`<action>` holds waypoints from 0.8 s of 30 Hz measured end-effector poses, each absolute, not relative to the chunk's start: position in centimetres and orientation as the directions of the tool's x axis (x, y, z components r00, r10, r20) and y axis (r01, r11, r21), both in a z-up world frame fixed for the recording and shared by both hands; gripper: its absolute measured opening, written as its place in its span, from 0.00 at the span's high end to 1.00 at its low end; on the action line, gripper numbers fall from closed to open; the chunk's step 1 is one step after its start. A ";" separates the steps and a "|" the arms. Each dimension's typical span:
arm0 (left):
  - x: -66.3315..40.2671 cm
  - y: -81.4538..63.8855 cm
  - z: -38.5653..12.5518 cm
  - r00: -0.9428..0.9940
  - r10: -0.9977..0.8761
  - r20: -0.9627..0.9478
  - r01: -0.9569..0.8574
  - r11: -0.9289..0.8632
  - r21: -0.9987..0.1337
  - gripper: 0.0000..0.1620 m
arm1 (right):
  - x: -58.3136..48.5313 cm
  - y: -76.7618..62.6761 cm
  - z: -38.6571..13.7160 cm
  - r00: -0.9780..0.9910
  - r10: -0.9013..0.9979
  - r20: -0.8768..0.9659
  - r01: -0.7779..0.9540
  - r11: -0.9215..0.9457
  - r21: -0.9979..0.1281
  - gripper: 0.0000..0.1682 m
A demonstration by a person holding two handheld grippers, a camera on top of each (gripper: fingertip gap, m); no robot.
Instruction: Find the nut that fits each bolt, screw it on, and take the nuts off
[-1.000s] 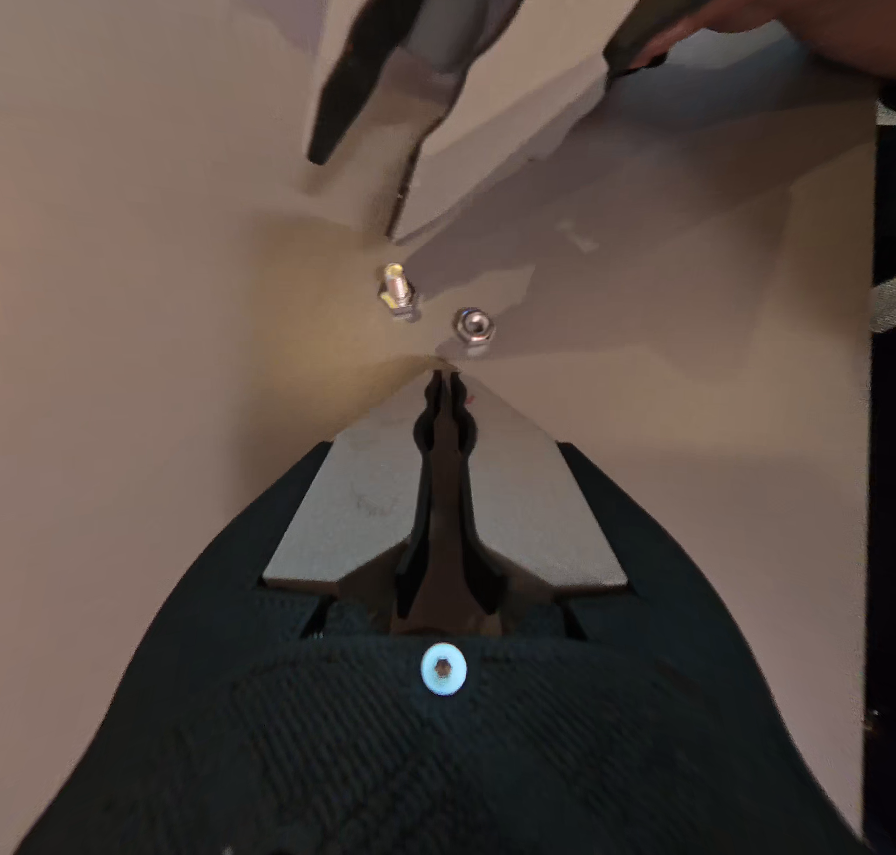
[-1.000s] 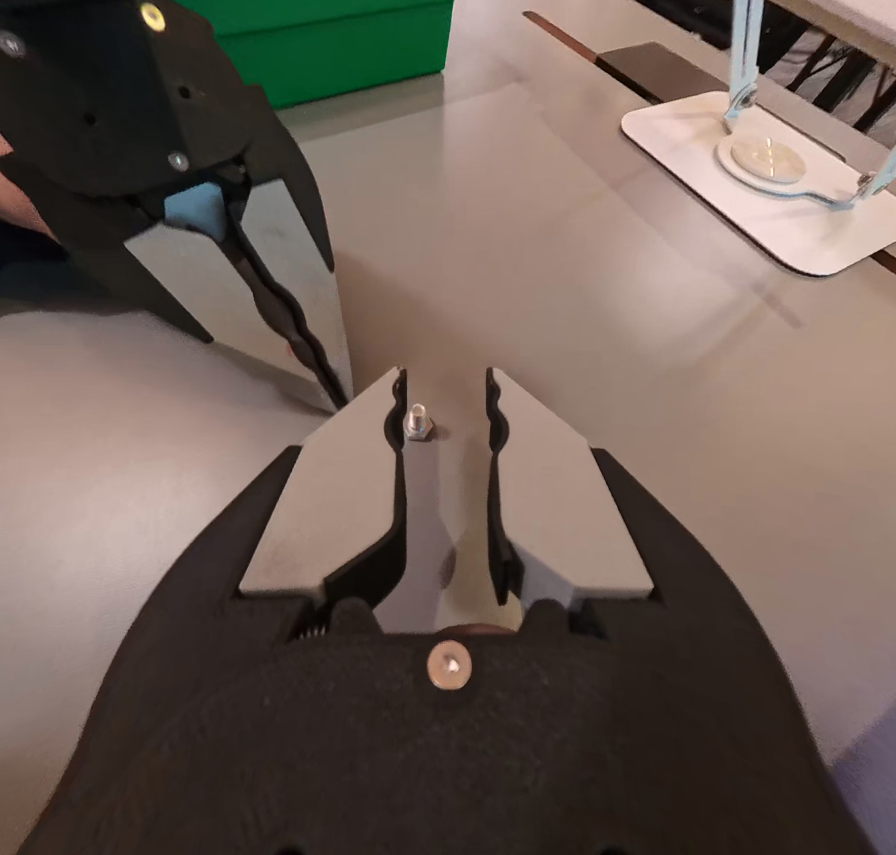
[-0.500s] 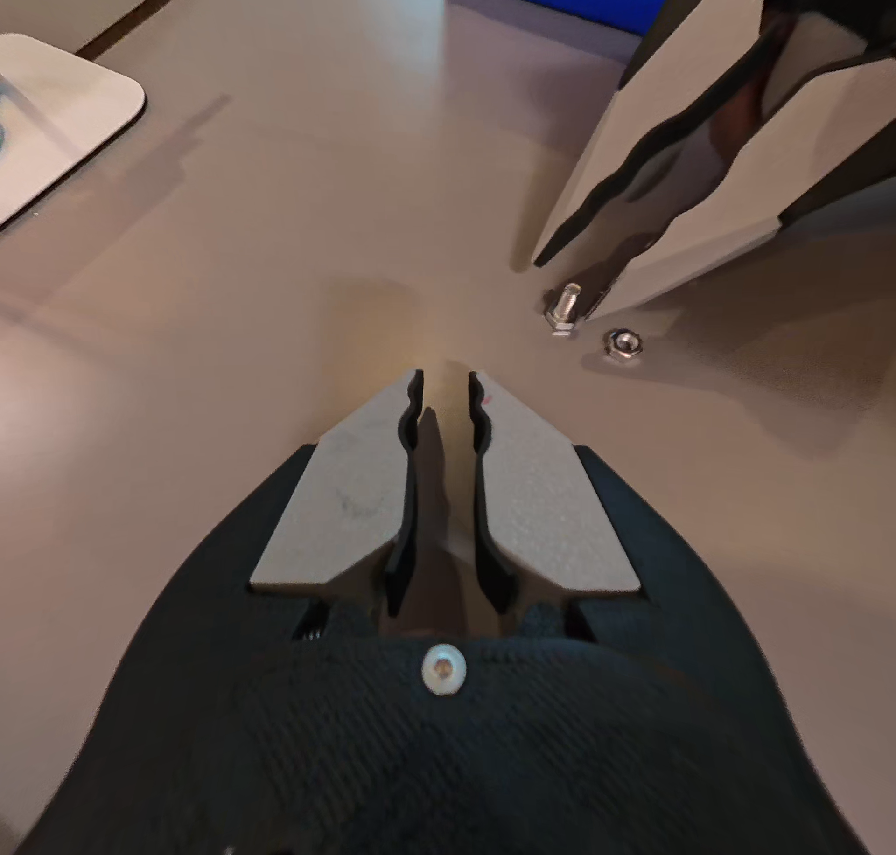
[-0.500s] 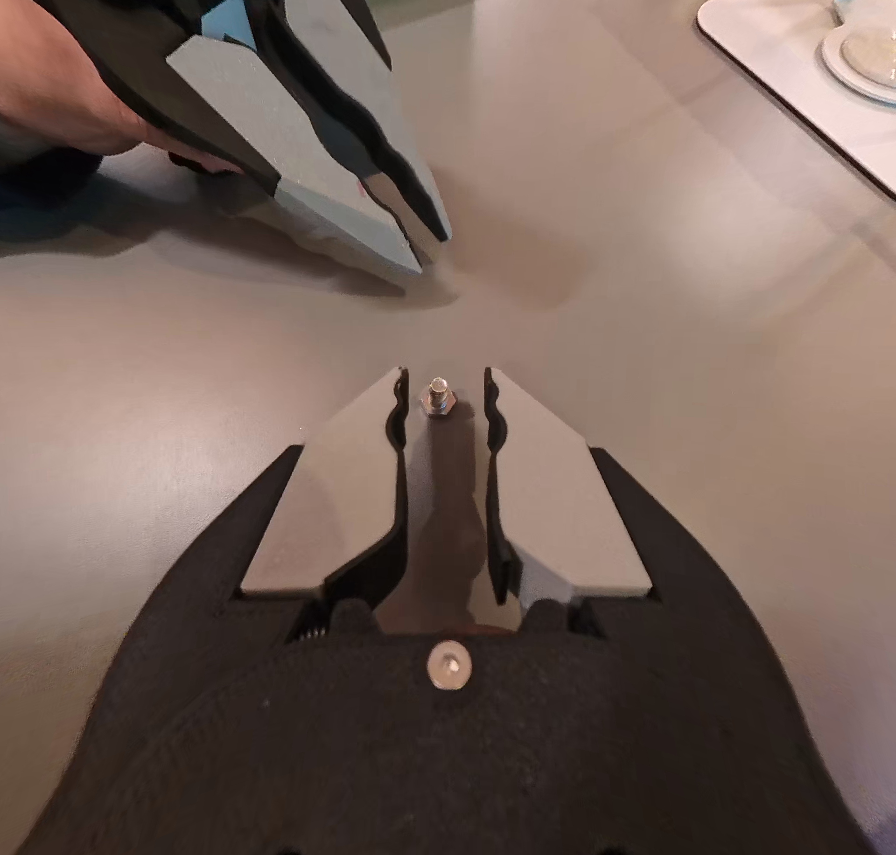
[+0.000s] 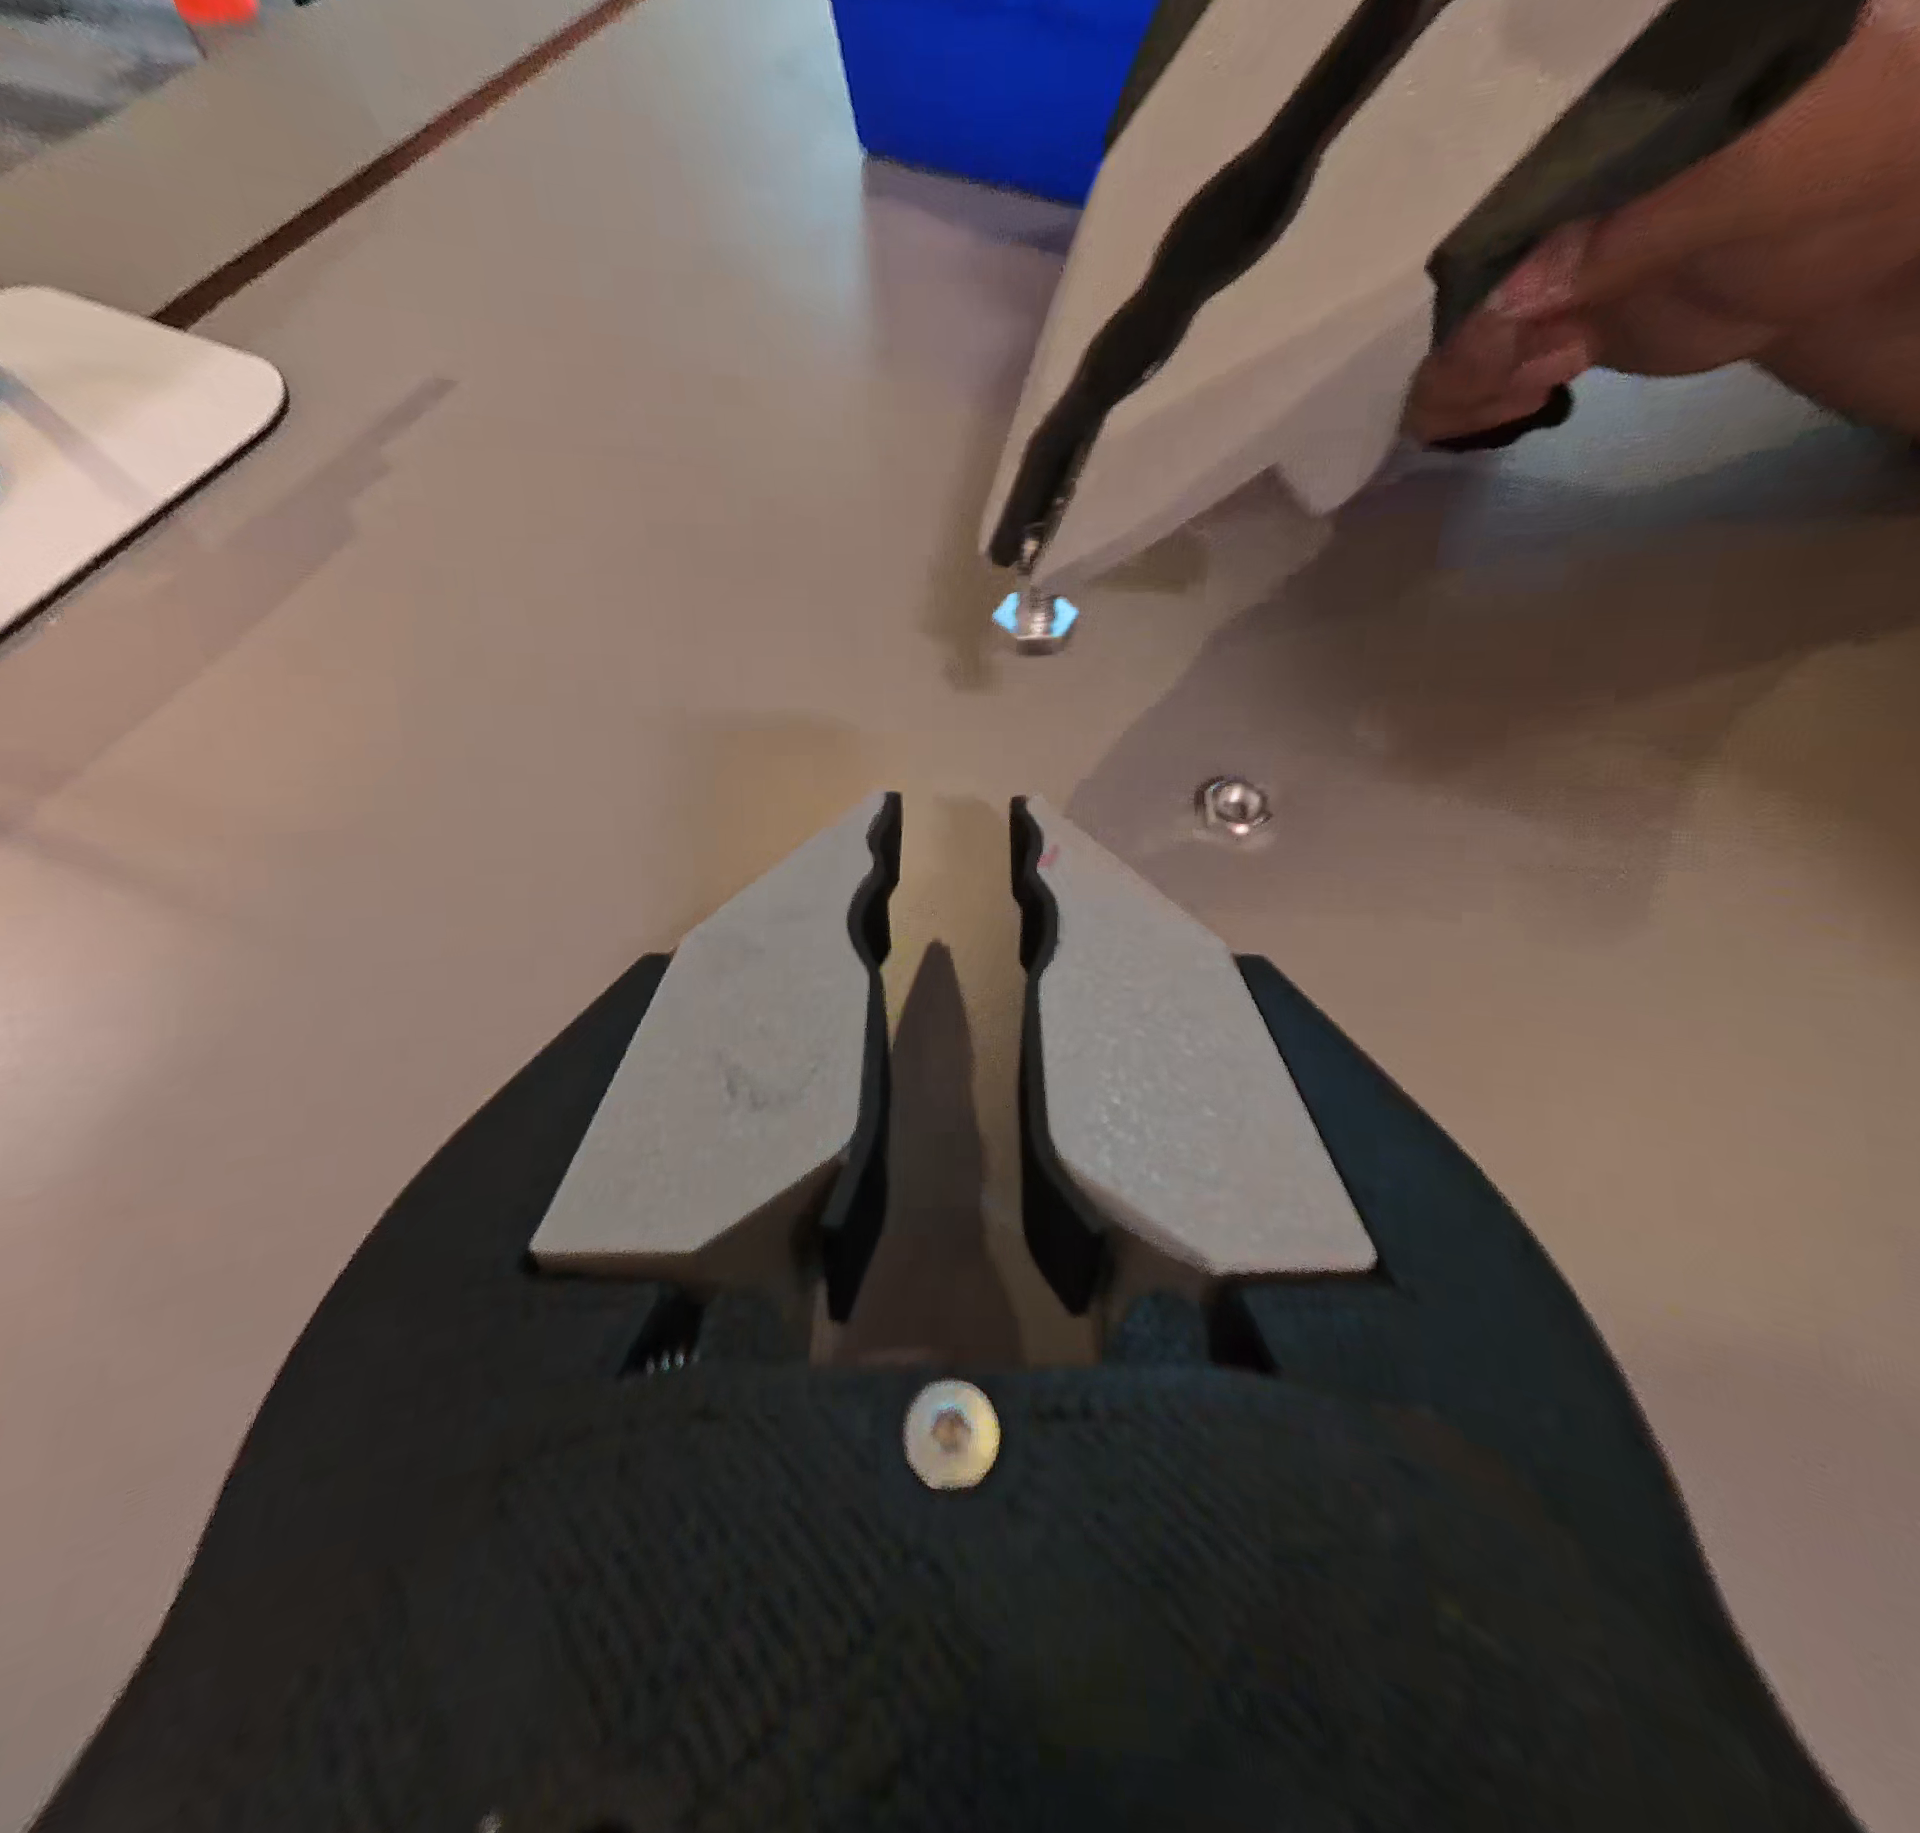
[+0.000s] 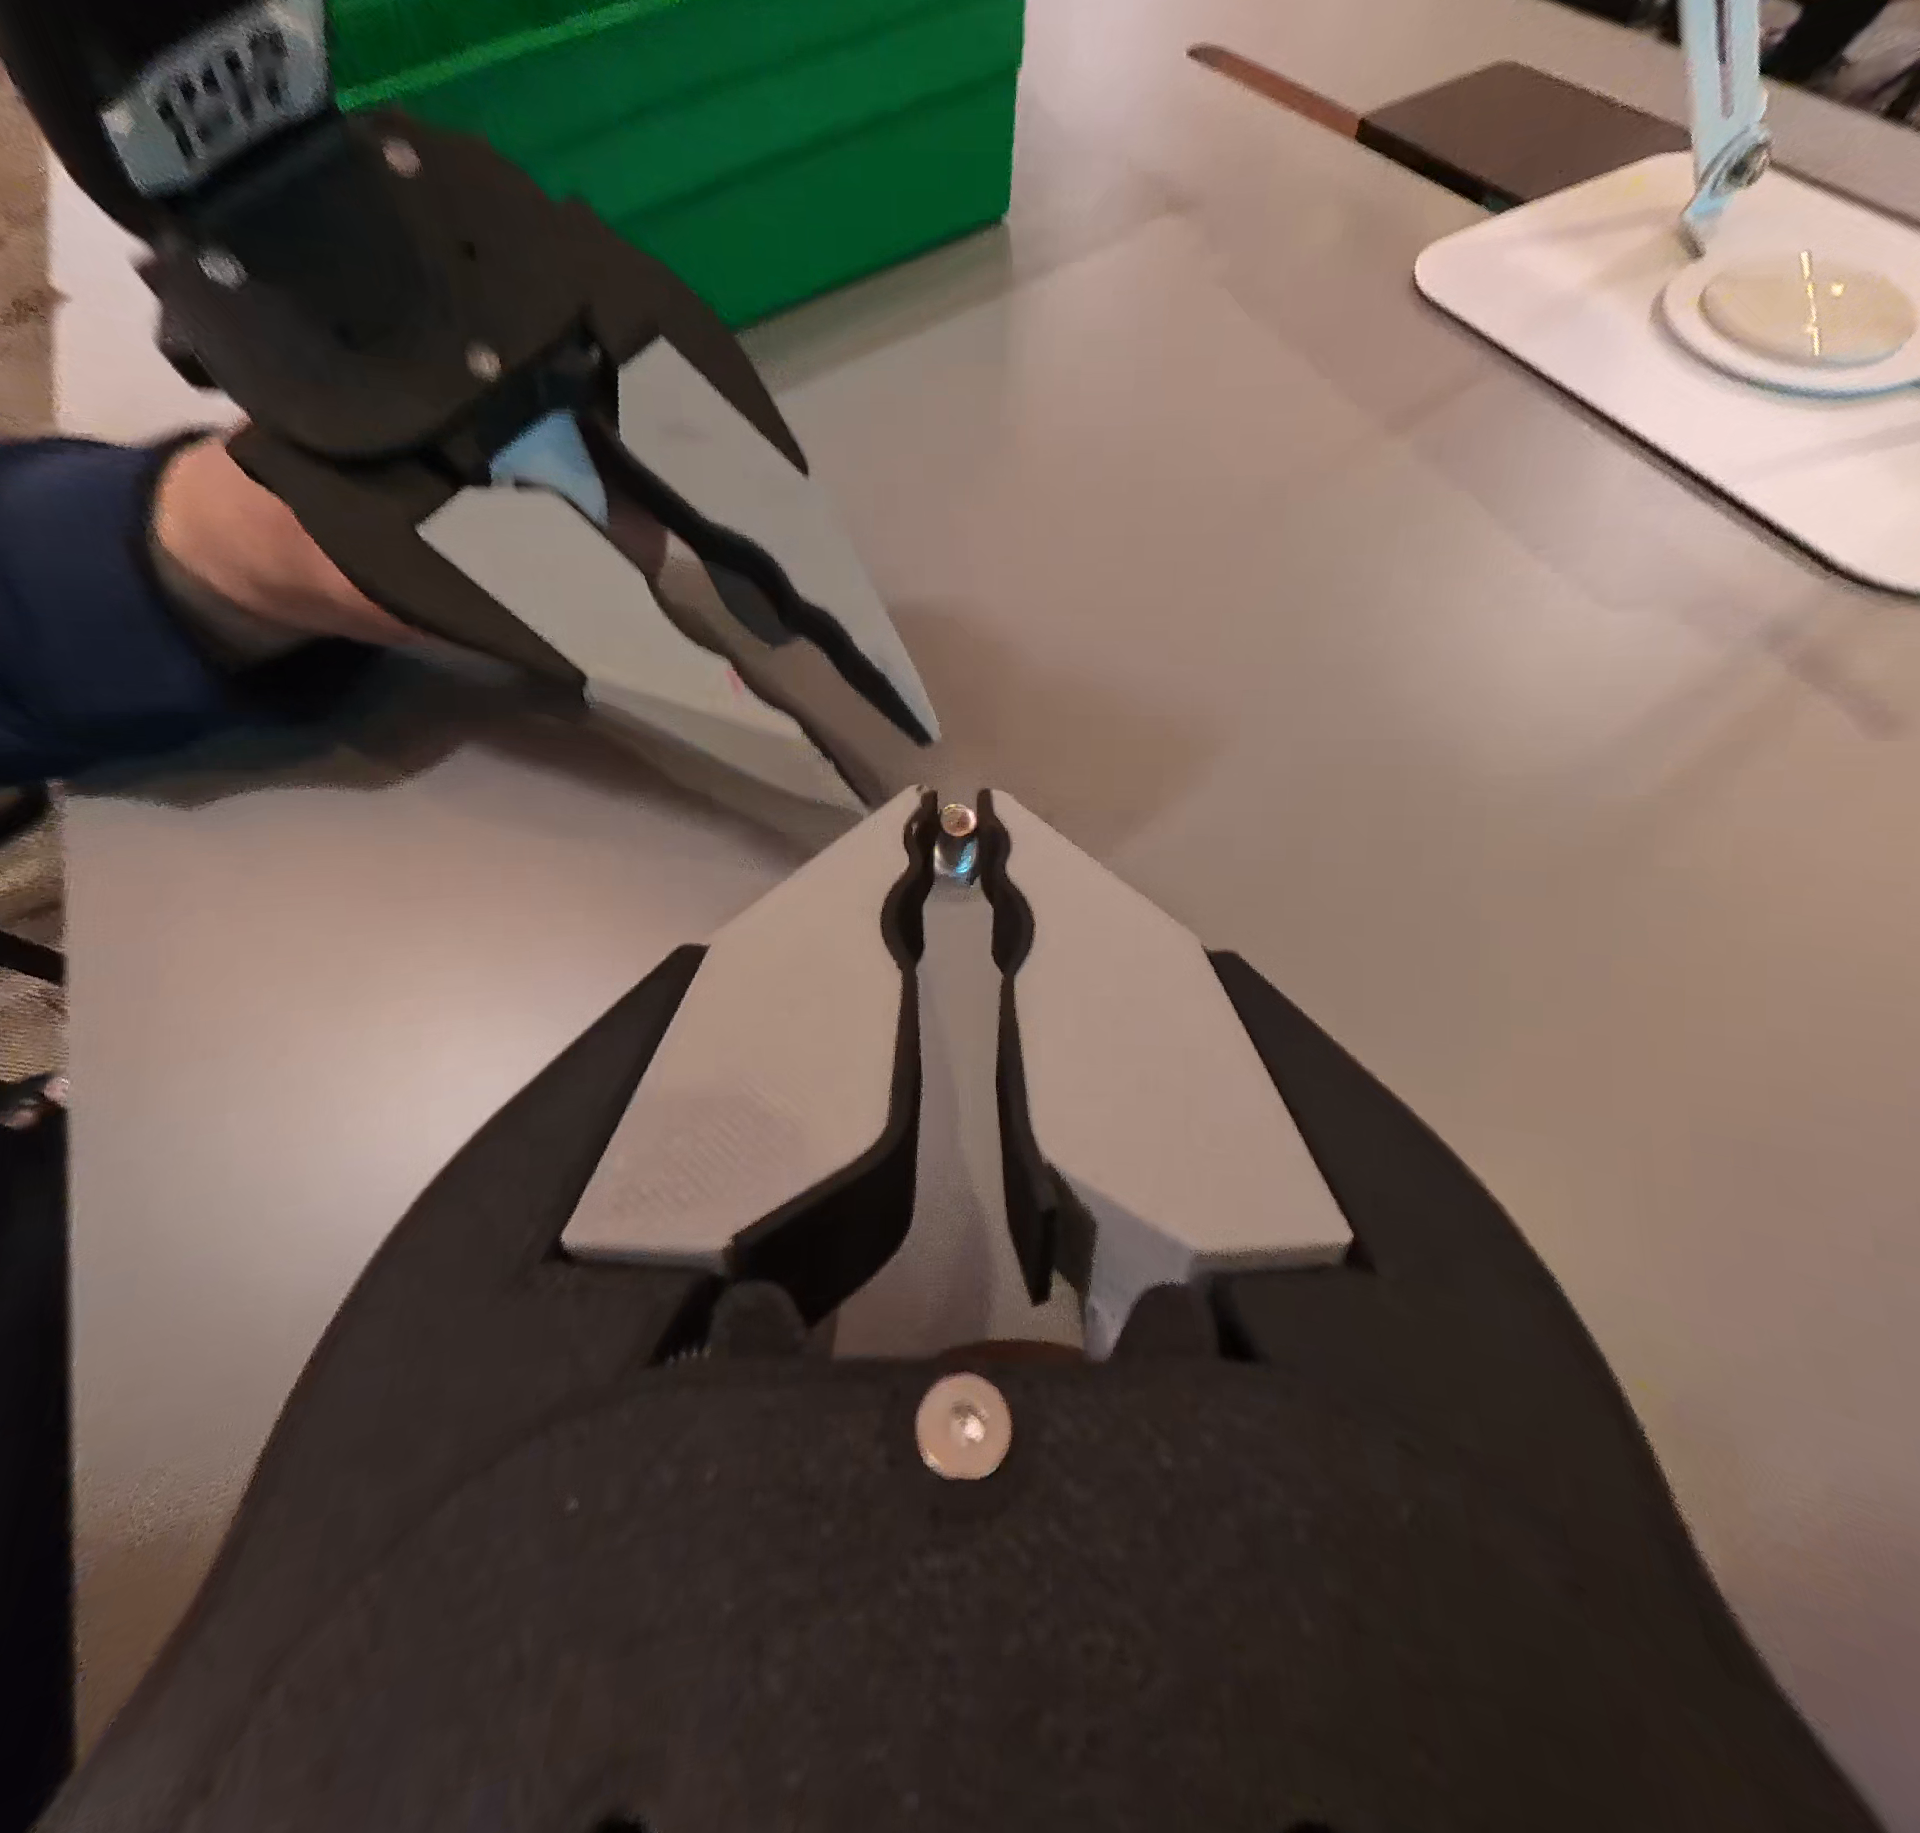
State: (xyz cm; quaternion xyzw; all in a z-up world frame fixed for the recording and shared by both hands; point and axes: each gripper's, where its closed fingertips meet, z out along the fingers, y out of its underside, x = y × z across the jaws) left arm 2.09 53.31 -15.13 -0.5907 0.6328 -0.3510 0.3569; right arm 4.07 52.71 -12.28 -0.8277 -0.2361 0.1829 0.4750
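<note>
1. In the left wrist view, at the far left edge, we see the rounded corner of a white base plate (image 5: 114, 433) lying on the grey table (image 5: 582, 557).
2. At lower centre our left gripper (image 5: 954, 815) hangs over the table with its jaws a narrow gap apart and nothing between them.
3. Just right of its tips a loose hex nut (image 5: 1232, 807) lies flat on the table.
4. Above the nut, near frame centre, the hex bolt (image 5: 1034, 611) stands head down, its threaded tip pinched by the right gripper (image 5: 1023, 549), which slants in from the upper right, held by a hand (image 5: 1704, 308).
5. A blue bin (image 5: 966, 48) sits at top centre.
6. In the right wrist view, the left gripper (image 6: 894, 755) enters from the upper left, tips close to our right gripper (image 6: 954, 804).
7. At centre those jaws are clamped on the bolt (image 6: 954, 838); blur makes it hard to tell whether its head touches the table.
8. A green bin (image 6: 727, 90) stands at top, a white stand base (image 6: 1621, 329) at upper right.
</note>
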 end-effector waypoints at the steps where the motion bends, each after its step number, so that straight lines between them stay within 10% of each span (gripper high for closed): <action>1: 2.2 53.1 -14.8 -0.052 -0.998 -0.029 -0.476 0.050 -0.878 0.89 | 3.8 52.9 -11.6 0.814 0.575 -0.087 0.210 -0.431 -0.878 0.97; 24: 3.0 51.1 -12.6 -0.136 -0.991 -0.014 -0.345 0.061 -0.937 0.86 | 0.9 52.0 -9.7 0.697 0.701 -0.148 0.179 -0.370 -0.912 0.97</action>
